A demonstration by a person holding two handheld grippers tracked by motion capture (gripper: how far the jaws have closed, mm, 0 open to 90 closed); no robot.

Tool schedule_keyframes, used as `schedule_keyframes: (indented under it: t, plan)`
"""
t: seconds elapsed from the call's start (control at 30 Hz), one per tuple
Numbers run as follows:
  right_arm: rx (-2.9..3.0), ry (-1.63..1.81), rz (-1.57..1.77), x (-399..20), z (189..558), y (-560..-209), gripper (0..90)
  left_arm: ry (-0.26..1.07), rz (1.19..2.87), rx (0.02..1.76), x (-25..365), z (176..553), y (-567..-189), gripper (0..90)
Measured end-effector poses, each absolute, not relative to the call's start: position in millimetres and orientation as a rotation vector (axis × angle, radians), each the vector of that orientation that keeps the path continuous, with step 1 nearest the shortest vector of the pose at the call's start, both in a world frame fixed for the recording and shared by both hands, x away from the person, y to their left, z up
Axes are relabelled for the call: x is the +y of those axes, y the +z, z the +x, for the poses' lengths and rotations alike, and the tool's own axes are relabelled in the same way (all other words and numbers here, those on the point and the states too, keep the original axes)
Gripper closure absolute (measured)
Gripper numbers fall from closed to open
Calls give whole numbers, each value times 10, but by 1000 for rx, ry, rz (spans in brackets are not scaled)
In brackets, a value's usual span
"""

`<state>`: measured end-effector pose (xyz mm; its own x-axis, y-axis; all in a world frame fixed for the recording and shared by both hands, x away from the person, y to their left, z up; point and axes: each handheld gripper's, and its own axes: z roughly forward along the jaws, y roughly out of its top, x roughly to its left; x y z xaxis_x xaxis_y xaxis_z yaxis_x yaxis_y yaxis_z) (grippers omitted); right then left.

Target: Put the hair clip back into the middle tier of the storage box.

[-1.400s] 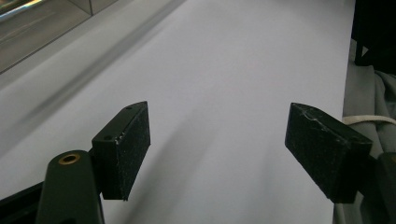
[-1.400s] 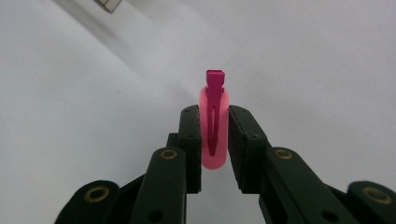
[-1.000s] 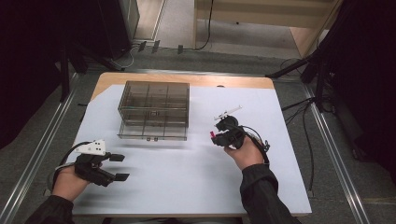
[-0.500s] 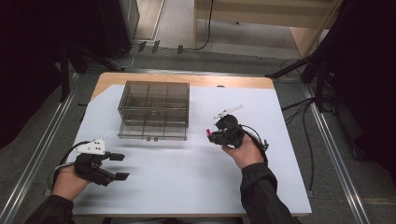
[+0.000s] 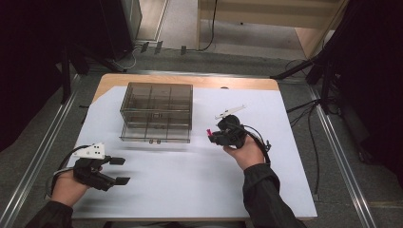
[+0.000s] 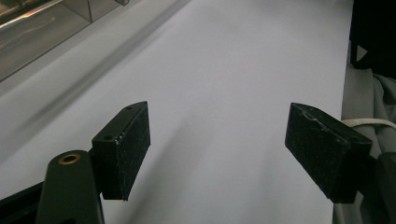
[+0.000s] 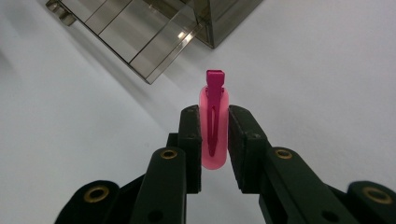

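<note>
A pink hair clip (image 7: 214, 125) with a darker magenta spine stands clamped between the jaws of my right gripper (image 7: 215, 140), which is shut on it above the white sheet. From above, the right gripper (image 5: 215, 135) sits right of the smoky clear drawer box (image 5: 157, 111), the hair clip (image 5: 208, 131) poking out toward the box. My left gripper (image 5: 119, 171) rests at the table's near left, open, jaws wide apart and nothing between them. In the left gripper view the left gripper (image 6: 224, 149) looks along bare white sheet.
The drawer box (image 7: 154, 37) has a drawer pulled out toward the front. A white sheet (image 5: 190, 180) covers the wooden table (image 5: 142, 80). Cables trail off the right edge (image 5: 309, 128). A grey cloth (image 6: 369, 107) lies at the sheet's edge.
The right gripper with the pink clip has shifted slightly left and lower, toward the box's front. The left gripper has not moved.
</note>
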<state>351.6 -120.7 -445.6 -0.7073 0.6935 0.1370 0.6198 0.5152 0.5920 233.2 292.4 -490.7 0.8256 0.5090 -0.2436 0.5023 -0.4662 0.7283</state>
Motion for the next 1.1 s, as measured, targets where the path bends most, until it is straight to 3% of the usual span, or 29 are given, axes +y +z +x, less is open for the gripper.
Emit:
schedule_keyframes:
  t: [1.1]
  plan:
    - [2678, 1018, 1065, -907, 3629, -4405, 777, 12, 2133, 744, 2975, 2311, -4951, 233]
